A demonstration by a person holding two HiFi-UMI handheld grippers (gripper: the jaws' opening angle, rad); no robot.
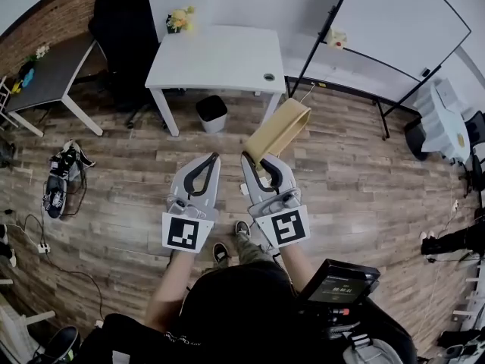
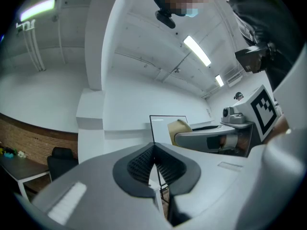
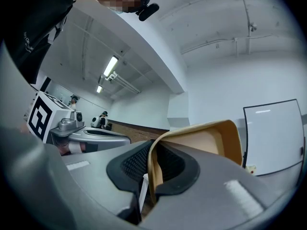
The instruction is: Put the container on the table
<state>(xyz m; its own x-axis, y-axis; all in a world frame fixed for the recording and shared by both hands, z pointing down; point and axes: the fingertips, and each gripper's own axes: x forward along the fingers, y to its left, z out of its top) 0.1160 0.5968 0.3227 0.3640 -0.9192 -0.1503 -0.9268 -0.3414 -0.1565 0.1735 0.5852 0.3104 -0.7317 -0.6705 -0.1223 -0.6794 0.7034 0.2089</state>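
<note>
I hold both arms out in front of me, forearms close together. The two grippers sit side by side, pointing forward and nearly level, with their marker cubes turned up toward my head. My right gripper (image 1: 255, 160) is clamped on the container (image 1: 279, 130). One thin tan wall of it is pinched between the black pads, and the rest of the open box juts ahead of the jaws, tilted, in the air over the wooden floor (image 1: 356, 180). My left gripper (image 1: 213, 158) is clenched on nothing, its ribbed pads meeting at the tips. The container hangs short of the white table (image 1: 220, 59), near its front right corner and leg. The tabletop is mostly bare, with yellow flowers (image 1: 179, 19) at its far left corner and a small round thing (image 1: 269, 76) near its front right edge. A black bin (image 1: 212, 112) stands below the front edge, ahead of my left gripper. To the right a whiteboard (image 1: 394, 29) on a black frame stands at an angle, its foot just beside the table. Bare boards lie between me and the table.
</note>
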